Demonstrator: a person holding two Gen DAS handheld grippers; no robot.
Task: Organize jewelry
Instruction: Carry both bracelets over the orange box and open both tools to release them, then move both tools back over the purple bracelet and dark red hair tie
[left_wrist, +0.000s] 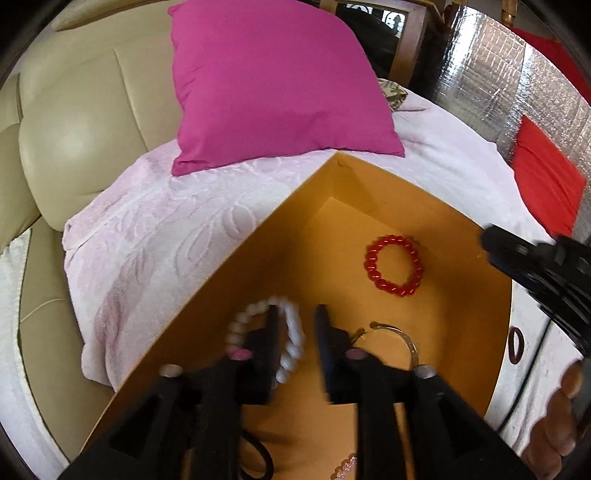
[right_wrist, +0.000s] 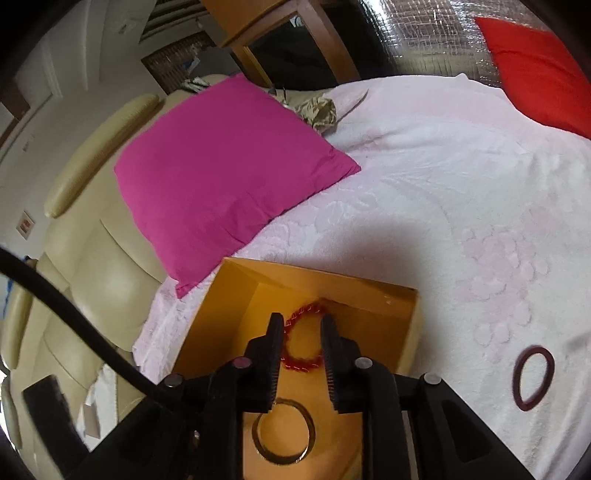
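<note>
Box half filled, one bangle left out on the bed.

Left wrist view: the left tongs (left_wrist: 297, 325) stand apart and empty over the orange box (left_wrist: 258, 236), above a white bead bracelet (left_wrist: 291, 339); a red bead bracelet (left_wrist: 393, 265) and a metal bangle (left_wrist: 404, 338) lie inside.
Right wrist view: the right tongs (right_wrist: 303, 336) gape empty above the red bracelet in the box. A dark red bangle (right_wrist: 533, 376) lies on the pink blanket (right_wrist: 424, 184), beside the box; fetching it looks like the next move.

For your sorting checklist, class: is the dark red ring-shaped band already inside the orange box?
No, the dark red band lies on the pink blanket, outside the orange box.
</note>
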